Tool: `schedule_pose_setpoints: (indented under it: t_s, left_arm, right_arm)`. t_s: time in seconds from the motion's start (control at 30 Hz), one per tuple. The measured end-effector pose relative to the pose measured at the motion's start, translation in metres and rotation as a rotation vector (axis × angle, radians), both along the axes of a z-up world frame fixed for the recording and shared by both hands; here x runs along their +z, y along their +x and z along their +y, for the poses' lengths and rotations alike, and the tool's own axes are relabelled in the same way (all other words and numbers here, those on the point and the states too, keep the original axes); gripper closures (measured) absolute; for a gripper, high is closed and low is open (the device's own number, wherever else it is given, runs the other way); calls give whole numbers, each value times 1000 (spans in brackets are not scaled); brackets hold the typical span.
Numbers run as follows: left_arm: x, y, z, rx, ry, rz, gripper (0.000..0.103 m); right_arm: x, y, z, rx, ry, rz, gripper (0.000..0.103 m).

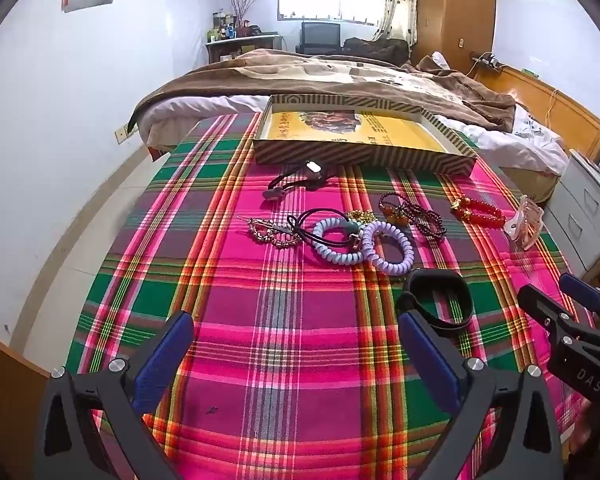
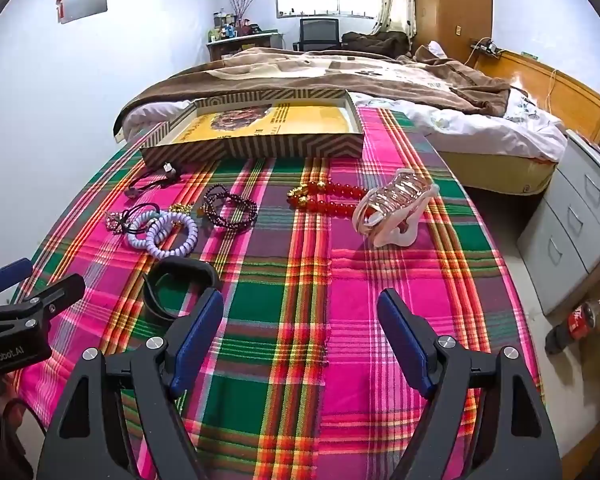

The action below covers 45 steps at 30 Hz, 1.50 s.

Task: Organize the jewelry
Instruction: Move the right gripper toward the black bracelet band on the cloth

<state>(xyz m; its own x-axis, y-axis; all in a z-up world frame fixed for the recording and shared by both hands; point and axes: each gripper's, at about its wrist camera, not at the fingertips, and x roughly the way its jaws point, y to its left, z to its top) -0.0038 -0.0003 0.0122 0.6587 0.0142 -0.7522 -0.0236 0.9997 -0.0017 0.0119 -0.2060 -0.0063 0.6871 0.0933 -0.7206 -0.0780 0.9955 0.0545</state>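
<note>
Hovering over the plaid cloth (image 1: 284, 320), the left gripper (image 1: 296, 344) is spreading its fingers wide, gripping nothing; the black band (image 1: 440, 300) is lying just beyond its right finger. Seen from the right wrist, the right gripper (image 2: 300, 332) is likewise gaping, empty, with the hair claw (image 2: 392, 208) lying well ahead.

Both grippers wide open, nothing in either.

The black left gripper with blue pads (image 1: 296, 354) and the matching black right gripper (image 2: 300, 336) sit side by side, both angled downward, jaws spread apart.
</note>
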Motion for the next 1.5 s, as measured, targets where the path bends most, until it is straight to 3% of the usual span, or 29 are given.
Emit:
schedule_pose_setpoints:
  t_s: [1.5]
  left_arm:
    - [2, 1, -1, -2, -5, -13, 0]
  right_arm:
    - [5, -2, 12, 7, -24, -15, 24]
